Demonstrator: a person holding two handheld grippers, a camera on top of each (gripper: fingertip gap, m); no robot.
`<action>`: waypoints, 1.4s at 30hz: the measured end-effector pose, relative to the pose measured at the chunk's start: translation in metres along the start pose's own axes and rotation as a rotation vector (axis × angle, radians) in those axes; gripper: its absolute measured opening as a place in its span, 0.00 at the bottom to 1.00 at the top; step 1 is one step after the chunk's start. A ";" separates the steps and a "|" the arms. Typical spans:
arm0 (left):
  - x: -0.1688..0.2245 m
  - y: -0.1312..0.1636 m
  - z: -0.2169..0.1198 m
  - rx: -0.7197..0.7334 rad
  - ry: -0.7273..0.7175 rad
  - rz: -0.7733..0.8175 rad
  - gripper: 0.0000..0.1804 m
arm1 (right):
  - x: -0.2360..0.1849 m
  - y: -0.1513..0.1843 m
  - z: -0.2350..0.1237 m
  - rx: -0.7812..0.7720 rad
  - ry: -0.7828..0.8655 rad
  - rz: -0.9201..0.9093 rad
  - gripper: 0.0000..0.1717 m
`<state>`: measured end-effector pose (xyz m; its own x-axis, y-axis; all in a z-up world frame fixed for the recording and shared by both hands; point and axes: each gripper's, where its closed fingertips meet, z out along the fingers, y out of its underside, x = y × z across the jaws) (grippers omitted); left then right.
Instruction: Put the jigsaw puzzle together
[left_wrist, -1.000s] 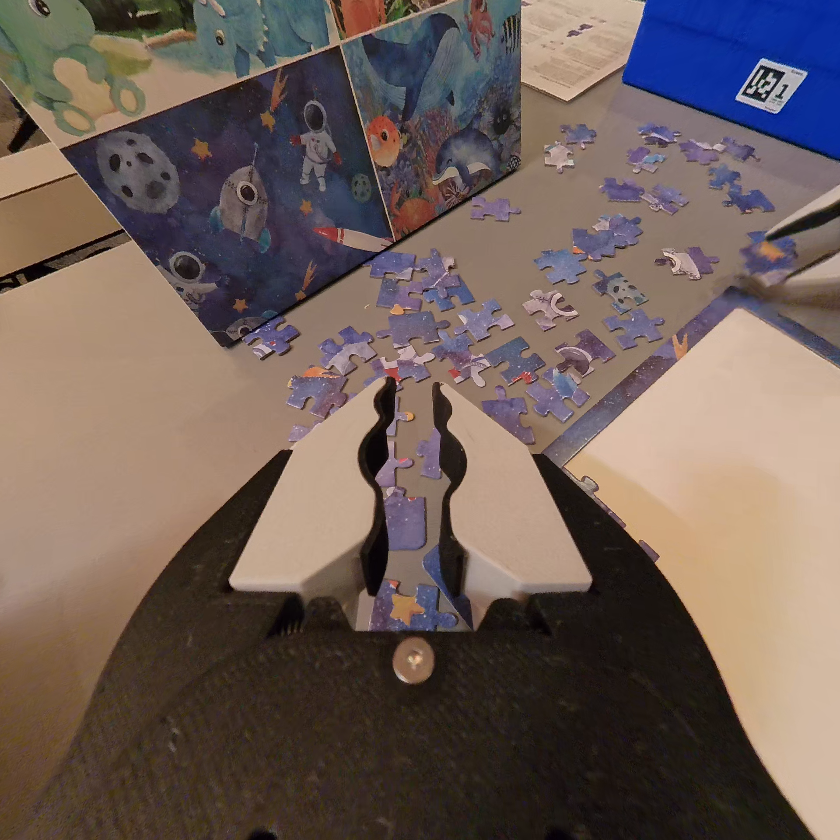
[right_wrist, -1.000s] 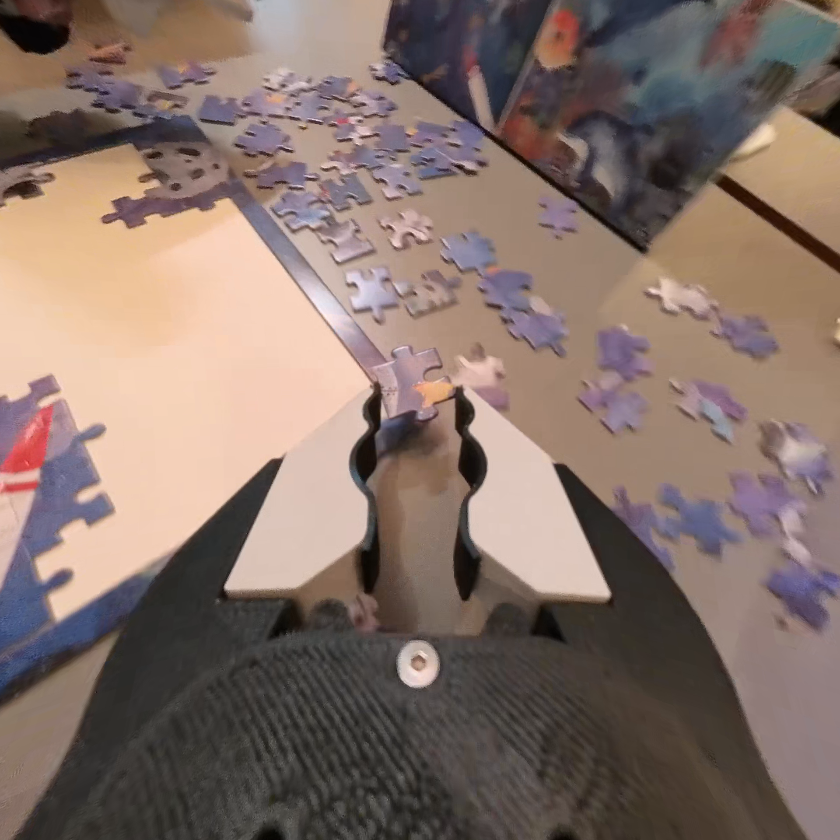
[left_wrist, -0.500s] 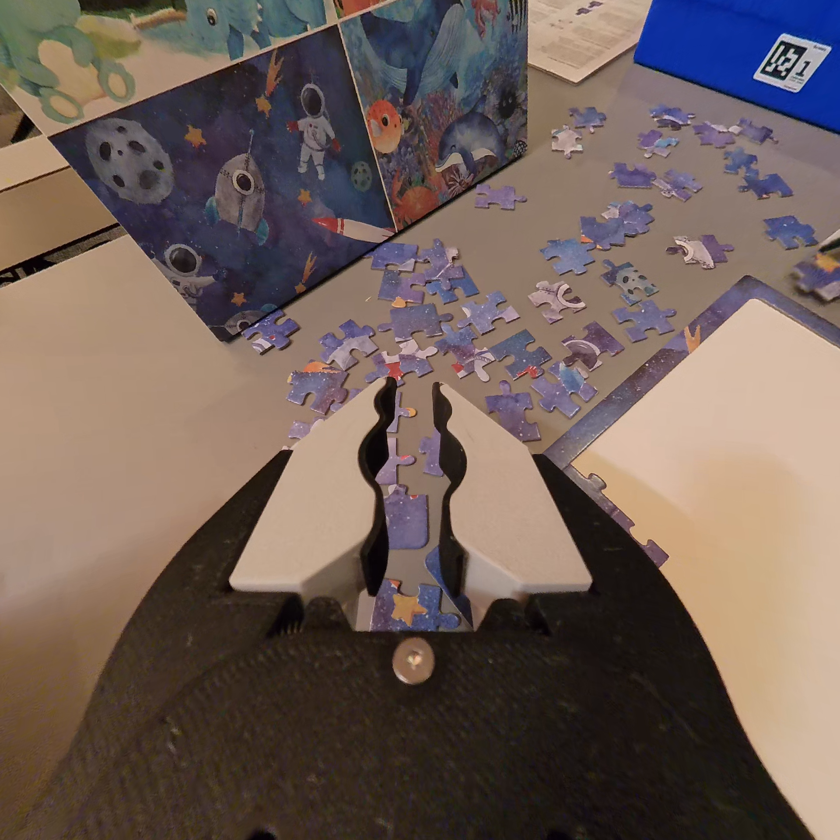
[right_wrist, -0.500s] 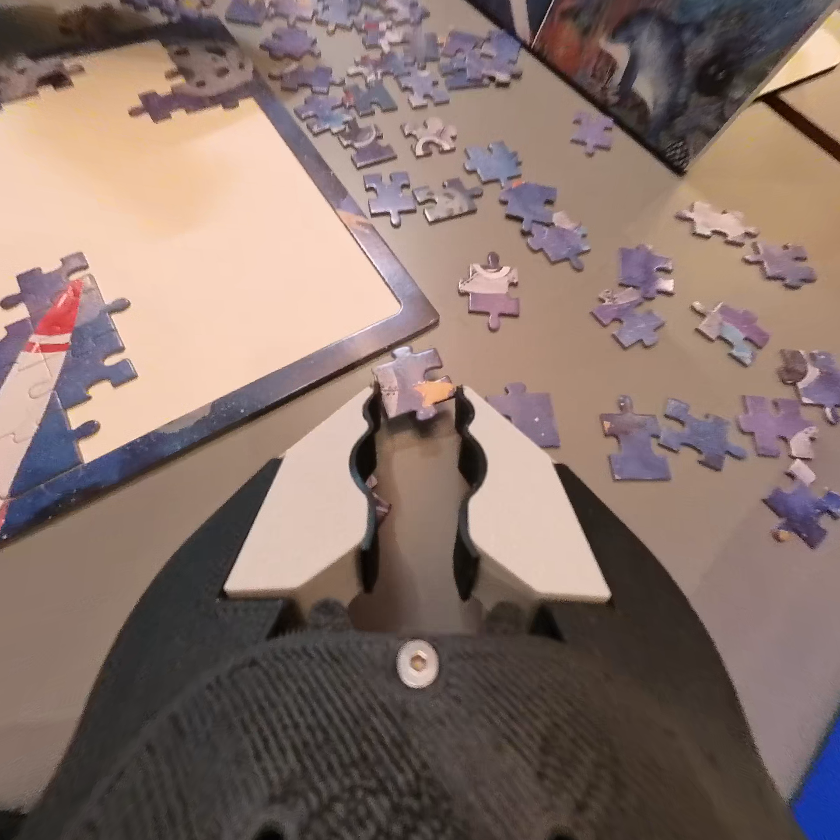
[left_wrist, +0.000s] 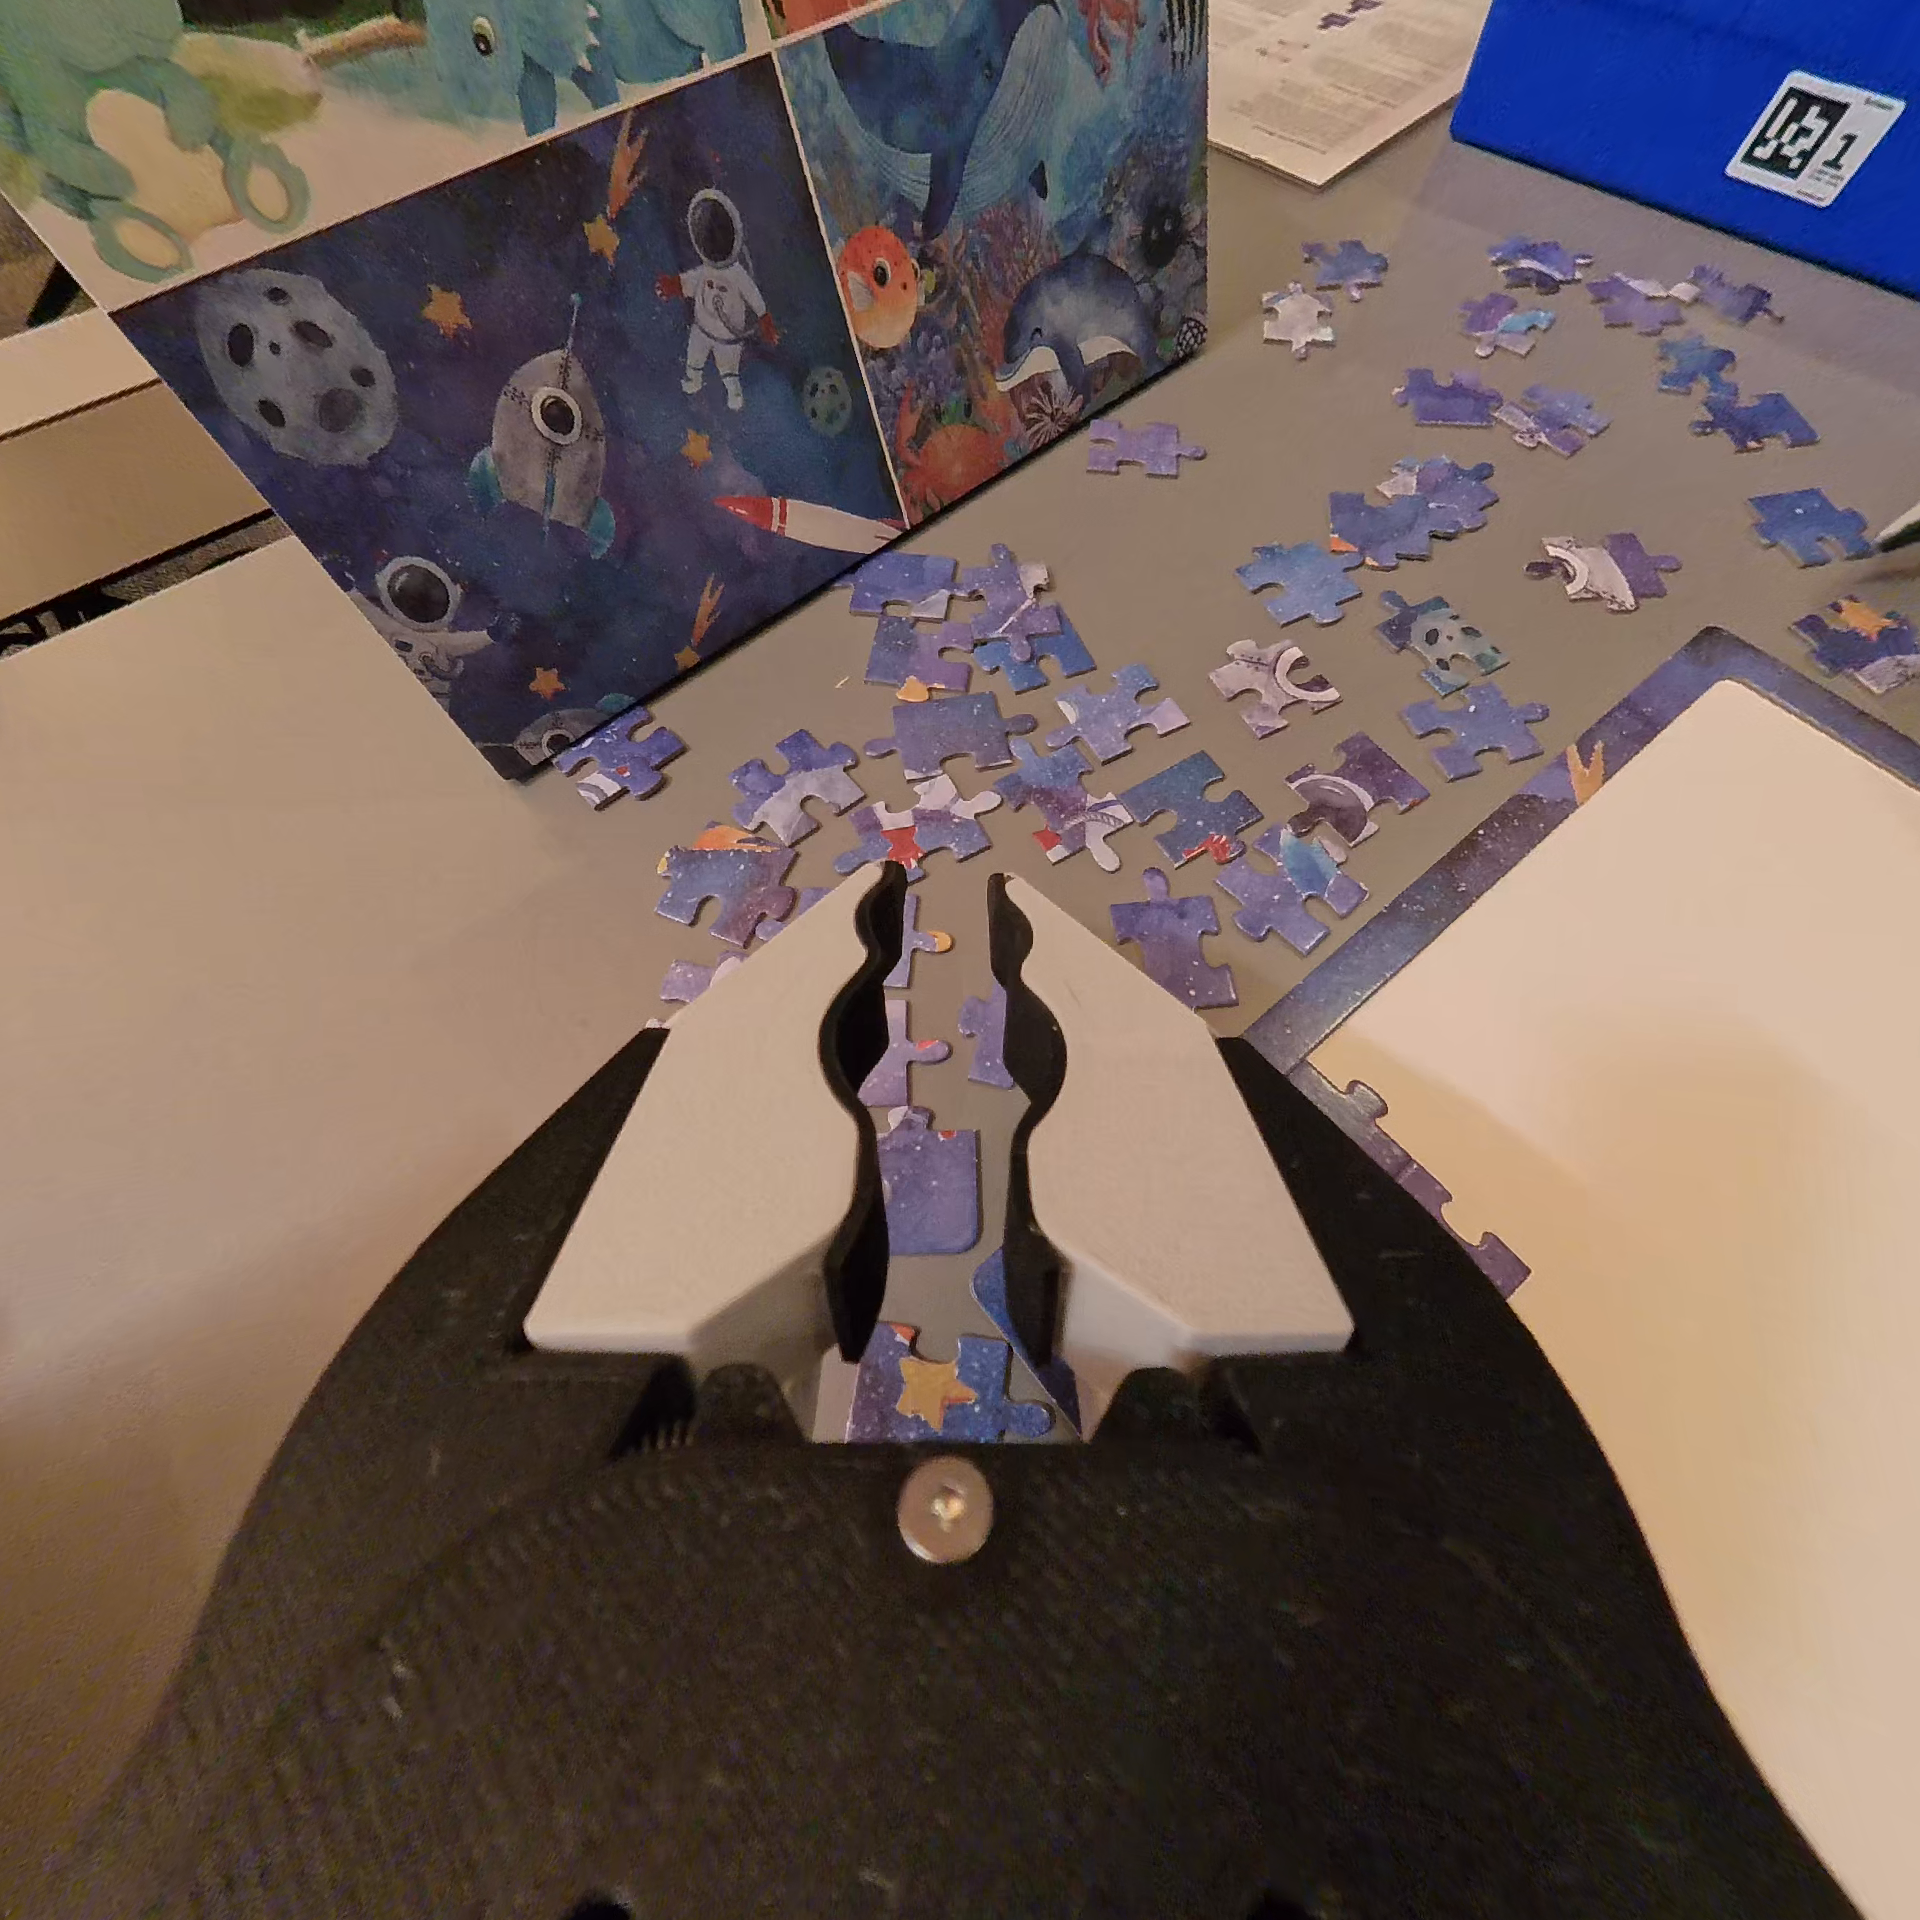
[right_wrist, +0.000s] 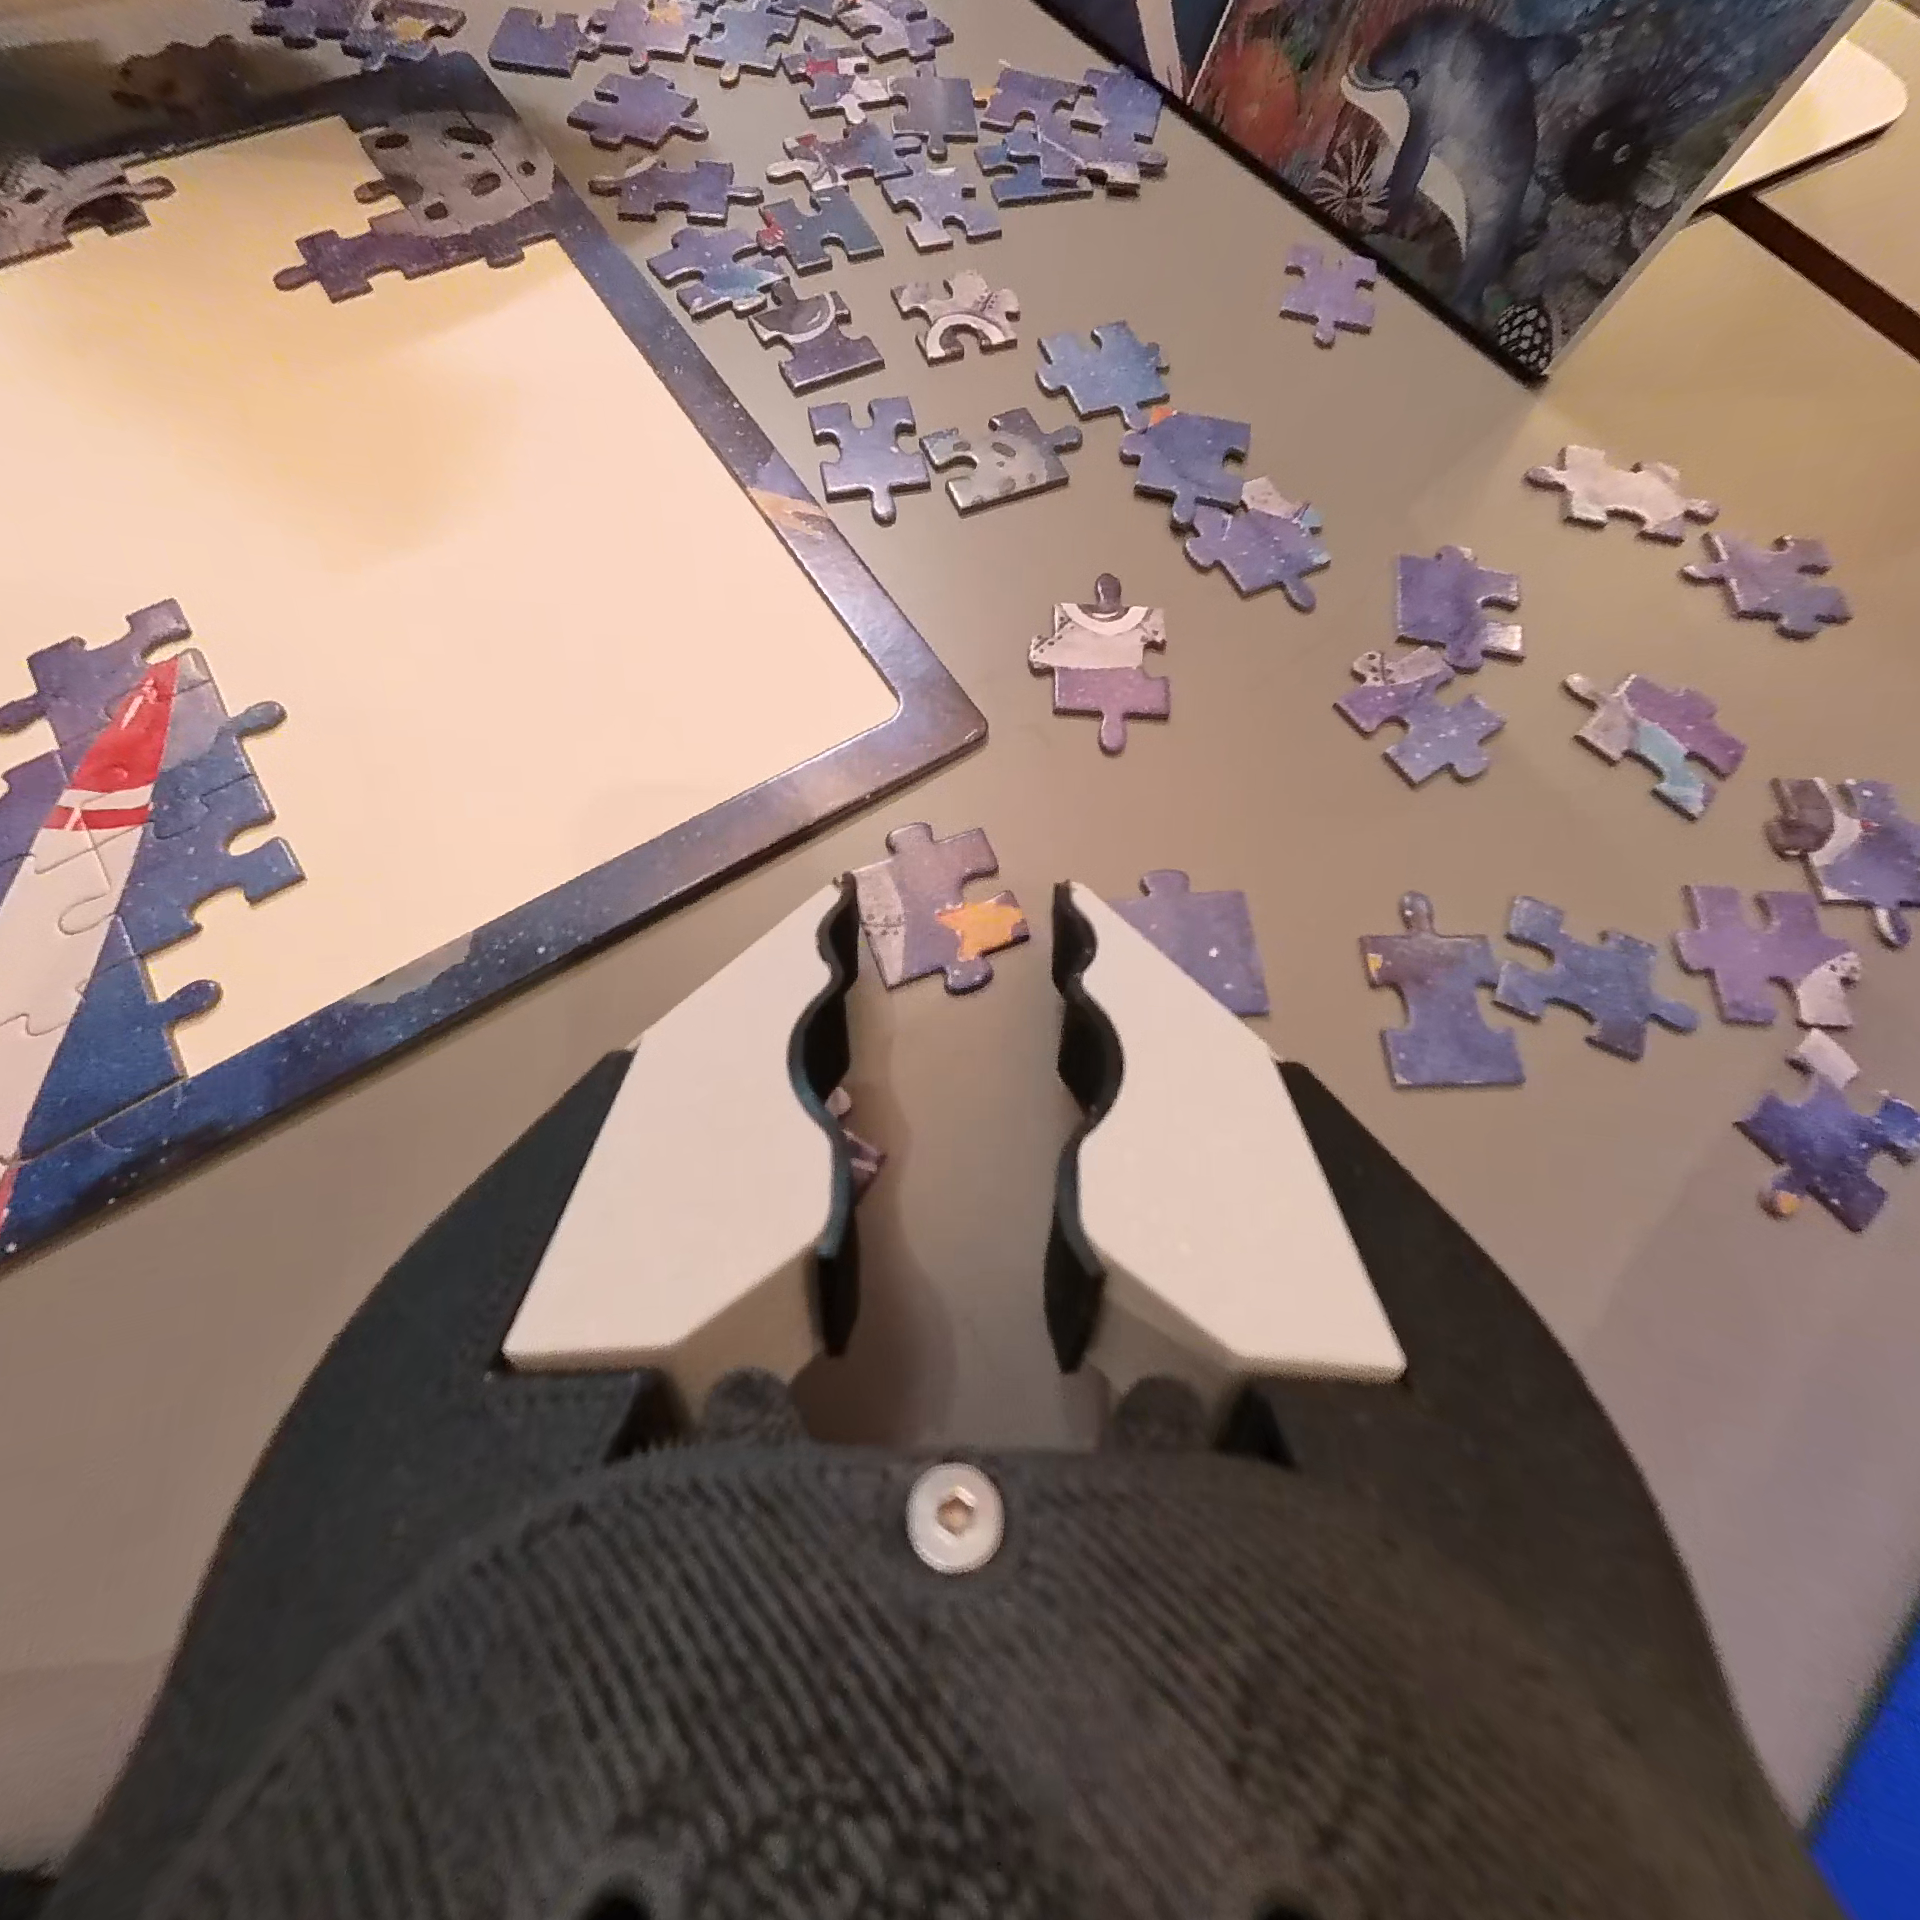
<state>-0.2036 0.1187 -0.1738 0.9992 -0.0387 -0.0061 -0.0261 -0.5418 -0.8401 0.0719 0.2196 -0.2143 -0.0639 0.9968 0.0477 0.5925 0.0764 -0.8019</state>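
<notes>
Puzzle piece (right_wrist: 940, 904), purple w/ an orange star patch, lies flat on the grey bench (right_wrist: 1299, 790) between the tips of the right gripper (right_wrist: 951, 899); jaws open, left tip at the piece's edge, clear gap to the right tip. Piece's single knob points away from the camera toward the puzzle tray (right_wrist: 940, 717), star lobe sticks out to the right; shape roughly squarish, no clear long axis. Tray corner sits just beyond it: dark starry frame, cream inside, part-built rocket section (right_wrist: 104, 831) at lower left. Plain purple piece (right_wrist: 1205, 935) just right of the right tip. More loose cardboard pieces scattered right and beyond. Picture box (left_wrist: 623, 395) w/ space and sea art stands at back. Left gripper (left_wrist: 940, 894) hovers over loose pieces (left_wrist: 1039, 769), jaws slightly apart, nothing gripped. Blue bin (left_wrist: 1662, 104) at far right.
</notes>
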 end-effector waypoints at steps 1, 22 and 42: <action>0.000 0.000 0.000 0.000 0.000 0.000 0.08 | 0.001 -0.001 -0.001 0.008 0.002 0.004 0.21; -0.001 0.000 0.000 -0.001 -0.005 0.005 0.08 | 0.065 -0.034 -0.056 0.278 0.414 0.037 0.15; 0.000 0.000 0.000 0.001 -0.010 0.011 0.08 | 0.072 -0.026 -0.052 0.268 0.409 0.120 0.14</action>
<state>-0.2040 0.1191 -0.1735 0.9991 -0.0361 -0.0207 -0.0370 -0.5405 -0.8405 0.0939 0.2910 -0.1591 0.3440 0.9296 0.1323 0.3458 0.0056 -0.9383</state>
